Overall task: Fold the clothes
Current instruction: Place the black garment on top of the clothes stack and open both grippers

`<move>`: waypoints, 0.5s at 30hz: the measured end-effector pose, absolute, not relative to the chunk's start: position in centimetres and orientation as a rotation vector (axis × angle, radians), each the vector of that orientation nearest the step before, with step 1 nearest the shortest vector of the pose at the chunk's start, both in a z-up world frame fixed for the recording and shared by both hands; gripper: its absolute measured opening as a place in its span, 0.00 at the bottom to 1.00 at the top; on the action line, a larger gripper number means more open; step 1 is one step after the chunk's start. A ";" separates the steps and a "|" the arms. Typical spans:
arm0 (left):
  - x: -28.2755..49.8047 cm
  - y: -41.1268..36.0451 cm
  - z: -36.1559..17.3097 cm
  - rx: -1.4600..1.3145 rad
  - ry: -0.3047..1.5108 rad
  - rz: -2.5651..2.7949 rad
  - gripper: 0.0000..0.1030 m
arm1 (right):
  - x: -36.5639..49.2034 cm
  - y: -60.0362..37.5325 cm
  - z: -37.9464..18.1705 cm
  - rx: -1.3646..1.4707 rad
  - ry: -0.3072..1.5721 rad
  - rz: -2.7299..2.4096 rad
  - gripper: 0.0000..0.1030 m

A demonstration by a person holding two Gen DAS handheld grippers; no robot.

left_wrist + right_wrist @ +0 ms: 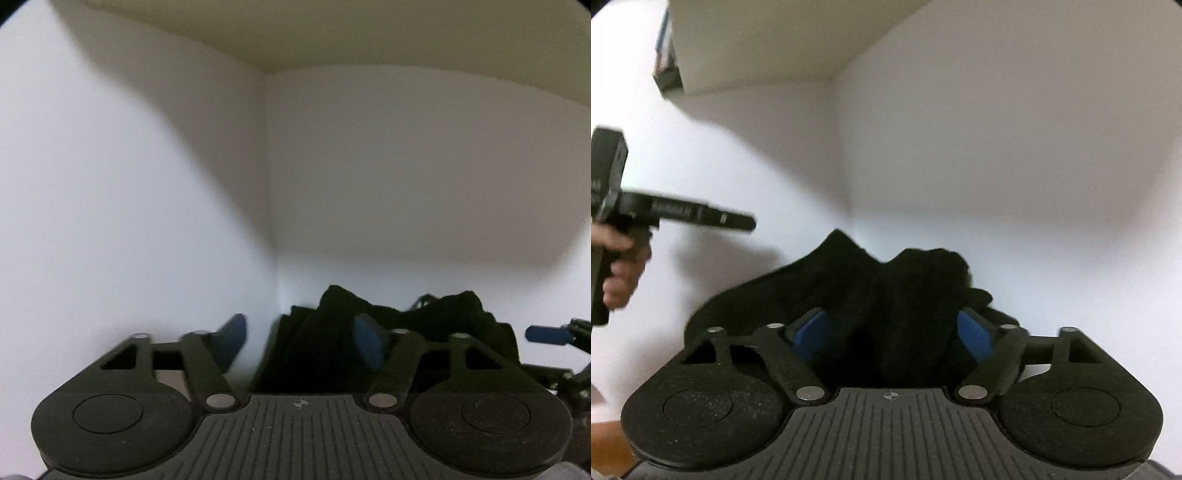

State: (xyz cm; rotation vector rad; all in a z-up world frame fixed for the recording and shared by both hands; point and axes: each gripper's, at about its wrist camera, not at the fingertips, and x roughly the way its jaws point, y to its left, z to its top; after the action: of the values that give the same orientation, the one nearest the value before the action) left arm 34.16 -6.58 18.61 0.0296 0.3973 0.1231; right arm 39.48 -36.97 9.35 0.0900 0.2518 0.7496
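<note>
Black garment (pixel 886 295) heaped, soft, limp, likely light; pinch peaked edge. Left claw (pixel 299 343) and right claw (pixel 892 334) spread, pinching nothing.

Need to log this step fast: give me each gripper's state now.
Left gripper: open, holding nothing; black garment lies beyond it.
Right gripper: open, pads apart, not pressing the garment.

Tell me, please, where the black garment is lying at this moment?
The crumpled black fabric garment lies heaped on the white surface in the corner of the white walls, directly ahead of both claws, central in the right wrist view.
</note>
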 end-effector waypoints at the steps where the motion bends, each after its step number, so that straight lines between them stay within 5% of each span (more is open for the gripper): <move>1: 33.2 -6.8 18.6 0.024 0.401 0.119 0.76 | 38.7 -37.2 9.3 0.092 0.242 0.763 0.82; 5: 27.9 -9.1 18.8 0.050 0.419 0.129 0.84 | 33.9 -36.4 9.8 0.073 0.239 0.825 0.98; 7: 24.4 -10.0 18.9 0.044 0.419 0.129 0.93 | 30.9 -35.6 10.4 0.055 0.245 0.868 1.00; 15: 7.6 -11.1 18.4 0.010 0.434 0.152 1.00 | 18.6 -33.7 11.1 0.057 0.319 0.963 1.00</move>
State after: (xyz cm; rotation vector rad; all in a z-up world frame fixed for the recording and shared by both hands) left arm 7.58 -11.10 18.36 0.0096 0.4343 0.1520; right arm 18.56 -33.74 11.06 0.0569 0.3190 0.9625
